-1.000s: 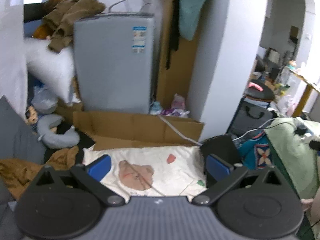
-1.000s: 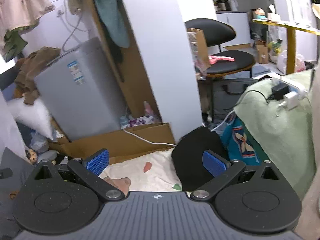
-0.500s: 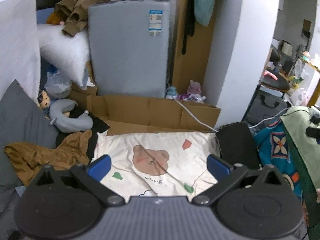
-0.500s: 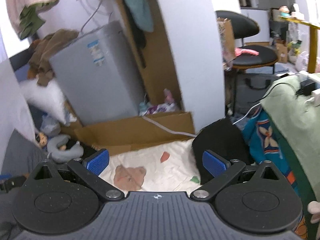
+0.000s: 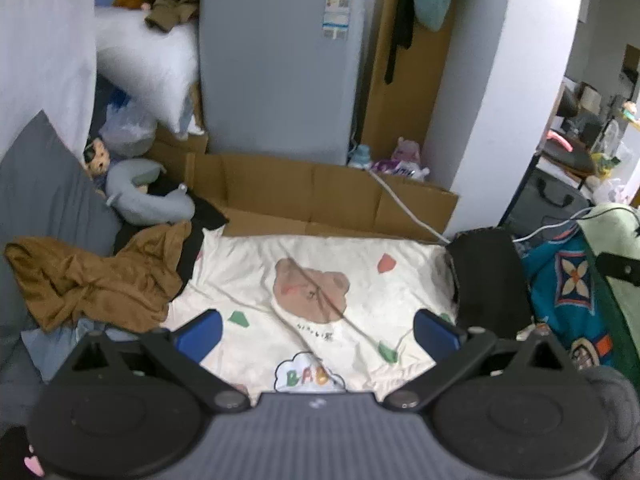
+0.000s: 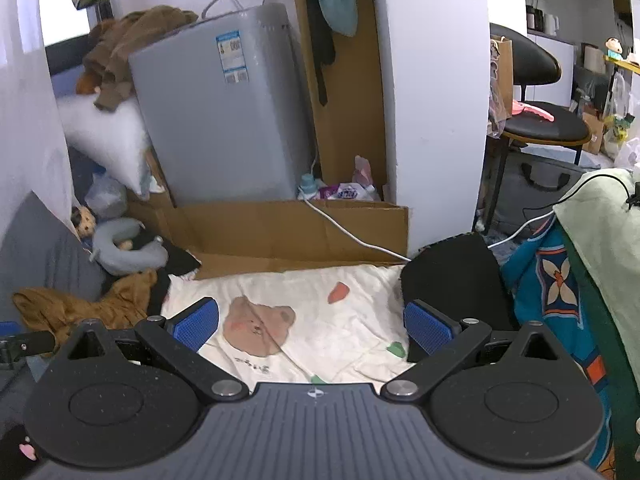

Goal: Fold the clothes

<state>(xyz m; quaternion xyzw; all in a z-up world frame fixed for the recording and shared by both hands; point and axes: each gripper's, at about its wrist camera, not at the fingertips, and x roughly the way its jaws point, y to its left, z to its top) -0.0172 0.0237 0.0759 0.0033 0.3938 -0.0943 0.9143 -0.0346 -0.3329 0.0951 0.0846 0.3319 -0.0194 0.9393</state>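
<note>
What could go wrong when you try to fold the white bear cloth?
1. A thin cord lies across the bear cloth; the open left hand-held gripper might pinch it too.
2. The brown garment overlaps the cloth's left edge and could be dragged along.
3. The black item sits at its right edge, close to the open right hand-held gripper, and may block that corner.

Ahead of the tongs lies one cream bear-print cloth (image 5: 320, 280). Left of them sits one crumpled brown garment (image 5: 96, 276) and one grey neck pillow (image 5: 144, 200). Beyond stands one grey washing machine (image 5: 280, 64).
</note>
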